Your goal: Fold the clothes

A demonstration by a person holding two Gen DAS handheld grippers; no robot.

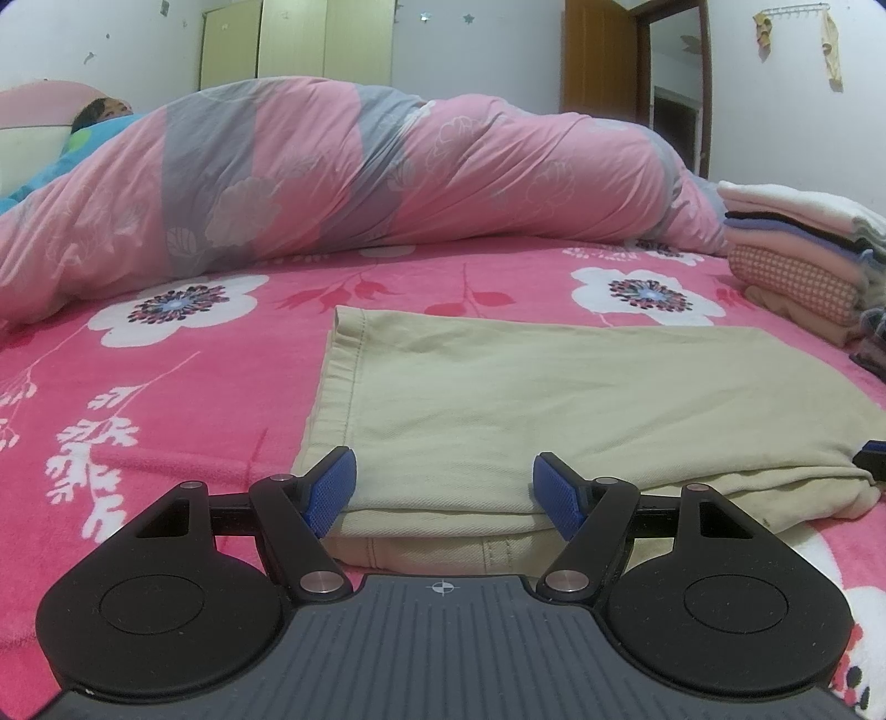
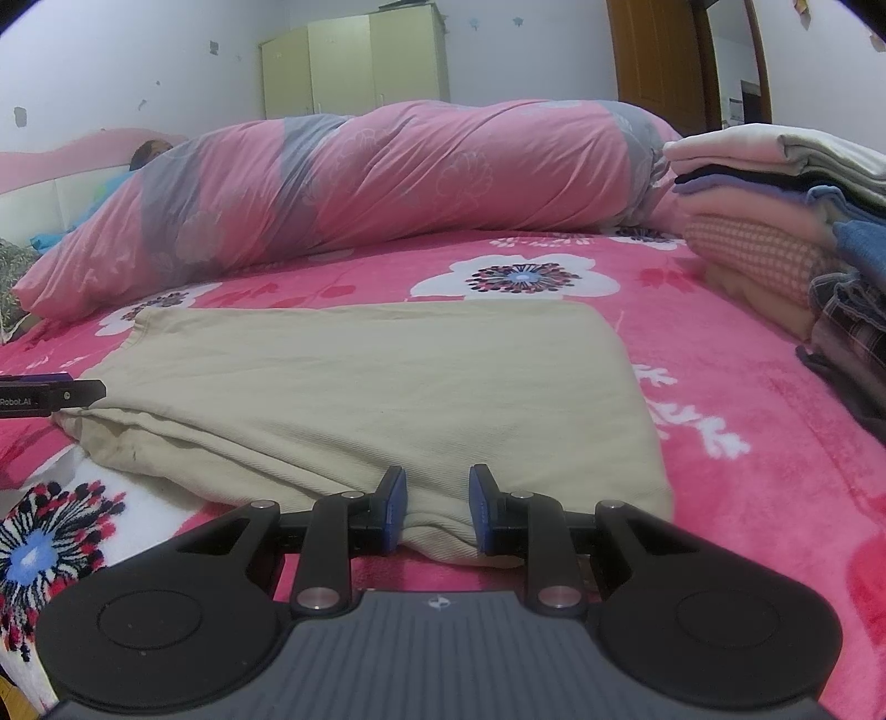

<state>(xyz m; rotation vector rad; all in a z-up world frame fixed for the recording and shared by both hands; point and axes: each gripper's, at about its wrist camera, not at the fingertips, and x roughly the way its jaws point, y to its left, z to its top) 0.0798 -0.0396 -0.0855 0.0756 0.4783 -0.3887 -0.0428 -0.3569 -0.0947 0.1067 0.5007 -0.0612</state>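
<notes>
Folded beige trousers [image 1: 554,399] lie flat on a pink floral blanket [image 1: 166,387], near the middle of both views. Left wrist view: the left gripper [image 1: 446,490] sits at 6 o'clock with its jaws spread wide, the blue pads [image 1: 332,490] flanking the near folded edge of the trousers, which lies between them; whether the pads touch the cloth cannot be told. This view alone shows the stitched hem of the trousers at 10 o'clock of the garment, a waistband seam under the fold just ahead of the gripper body, and cloths on a wall rack [image 1: 797,33] at 1 o'clock. A black fingertip of the other tool enters at 3 o'clock. Right wrist view: the right gripper [image 2: 437,509] sits at 6 o'clock with its jaws narrowly spaced, a bulge of the trousers' [image 2: 360,387] near edge between the pads [image 2: 396,512], which appear to press it. This view alone shows the trousers' rounded right corner, the left tool's finger at 9 o'clock beside the garment's left edge, and a large flower print at 8 o'clock. Both views show a rolled pink-and-grey quilt [image 2: 387,177] across 12 o'clock, a stack of folded clothes [image 2: 775,221] at 2 to 3 o'clock, a pale wardrobe [image 2: 354,66] and a brown door [image 1: 598,55] behind, and a person's head [image 1: 102,108] at 10 o'clock beyond the quilt.
</notes>
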